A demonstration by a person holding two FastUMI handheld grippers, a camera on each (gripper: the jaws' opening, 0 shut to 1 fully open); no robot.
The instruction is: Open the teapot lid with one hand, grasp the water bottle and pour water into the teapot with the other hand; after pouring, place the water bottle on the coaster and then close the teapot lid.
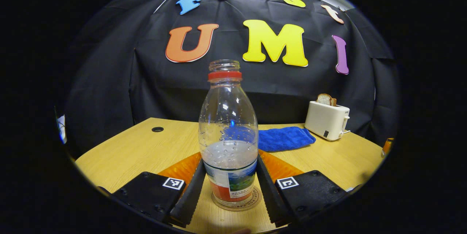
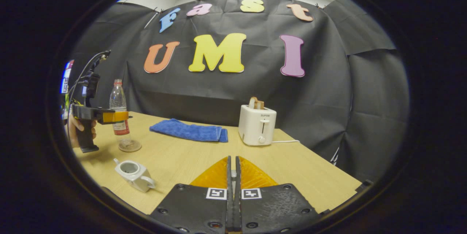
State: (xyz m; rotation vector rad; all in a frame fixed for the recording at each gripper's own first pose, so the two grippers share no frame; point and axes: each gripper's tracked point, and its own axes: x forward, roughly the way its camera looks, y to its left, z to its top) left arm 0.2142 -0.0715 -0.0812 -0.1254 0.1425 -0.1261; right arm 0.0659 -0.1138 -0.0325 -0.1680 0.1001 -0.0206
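A clear, uncapped water bottle (image 1: 228, 131) with a red neck ring, about half full, stands upright on a round coaster (image 1: 237, 206). My left gripper (image 1: 230, 159) is shut on it, one finger against each side at label height. In the right gripper view the same bottle (image 2: 118, 110) and coaster (image 2: 130, 146) are at the far left, with the left gripper (image 2: 115, 116) around the bottle and a hand (image 2: 74, 128) holding the gripper. A small white teapot (image 2: 133, 172) sits in front of them with its top open; I cannot see its lid. My right gripper (image 2: 232, 158) is shut above the table.
A folded blue towel (image 2: 189, 130) lies at the back of the wooden table (image 2: 182, 161). A white toaster (image 2: 257, 126) with a bread slice stands to its right, its cord trailing right. A cable hole (image 1: 157, 129) is at the table's back left.
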